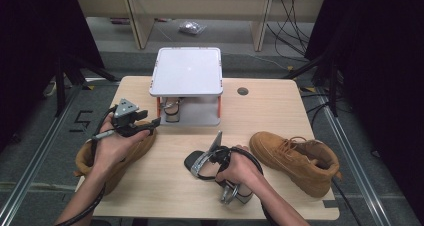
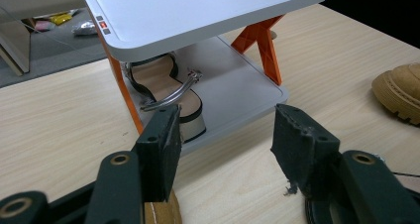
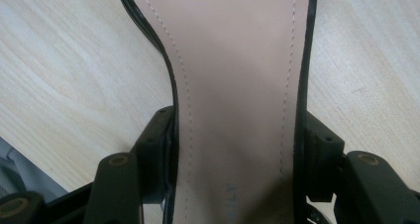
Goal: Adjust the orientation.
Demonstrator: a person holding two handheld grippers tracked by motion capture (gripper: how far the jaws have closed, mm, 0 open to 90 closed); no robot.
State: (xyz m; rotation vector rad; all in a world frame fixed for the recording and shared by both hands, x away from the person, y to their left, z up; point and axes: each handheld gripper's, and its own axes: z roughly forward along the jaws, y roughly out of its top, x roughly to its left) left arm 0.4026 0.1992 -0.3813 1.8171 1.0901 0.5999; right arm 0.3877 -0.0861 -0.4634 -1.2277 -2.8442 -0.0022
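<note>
The right hand (image 1: 239, 170) lies low near the front edge of the pale wooden table (image 1: 280, 101), its right gripper (image 1: 214, 151) pointing toward the far edge, black jaws closed against both sides of a black heeled sandal with a tan insole (image 3: 237, 85). The left hand (image 1: 114, 145) rests over a tan suede boot (image 1: 127, 153) at the left edge; the left gripper (image 1: 132, 120) stands spread and empty, aimed at the white two-tier shoe rack (image 1: 187, 71) holding the matching sandal (image 2: 163, 85).

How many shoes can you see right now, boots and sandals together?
4. One tan boot on the table's right, another boot under the left hand, one sandal on the rack's lower shelf, one sandal between the right claw's jaws.
</note>
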